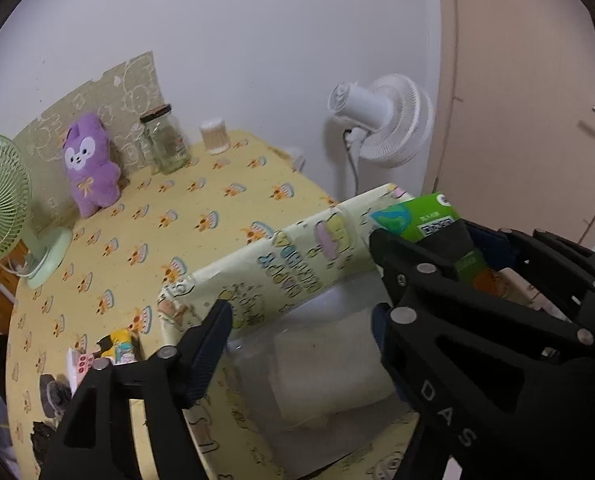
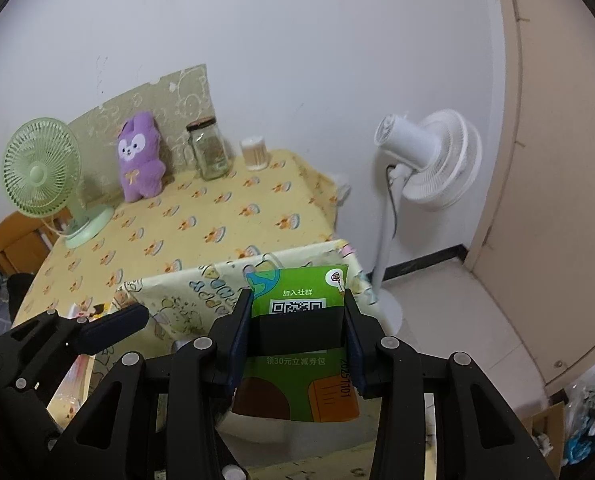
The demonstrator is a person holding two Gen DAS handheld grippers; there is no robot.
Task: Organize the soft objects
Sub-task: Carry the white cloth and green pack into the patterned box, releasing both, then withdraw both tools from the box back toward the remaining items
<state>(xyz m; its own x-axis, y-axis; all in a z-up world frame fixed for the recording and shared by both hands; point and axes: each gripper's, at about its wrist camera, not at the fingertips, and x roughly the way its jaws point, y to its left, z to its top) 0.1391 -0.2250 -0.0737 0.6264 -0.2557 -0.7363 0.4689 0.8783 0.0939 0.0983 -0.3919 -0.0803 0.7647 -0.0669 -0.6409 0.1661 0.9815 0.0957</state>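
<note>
left wrist view looks forward and down along its fingers, close over an open storage box [image 1: 257,264] on the table [image 1: 225,184], back wall beyond. right wrist view sits just to its right, same heading, close too. both share the box [image 2: 201,292], purple plush [image 1: 91,164] [image 2: 139,160], white fan [image 1: 381,120] [image 2: 429,160].

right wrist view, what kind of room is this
Most likely a room in a home, perhaps a bedroom or small living space. A table under a yellow cartoon-print cloth stands against a white wall, with a purple plush toy and a green desk fan on it, and a white standing fan beside it.
</note>
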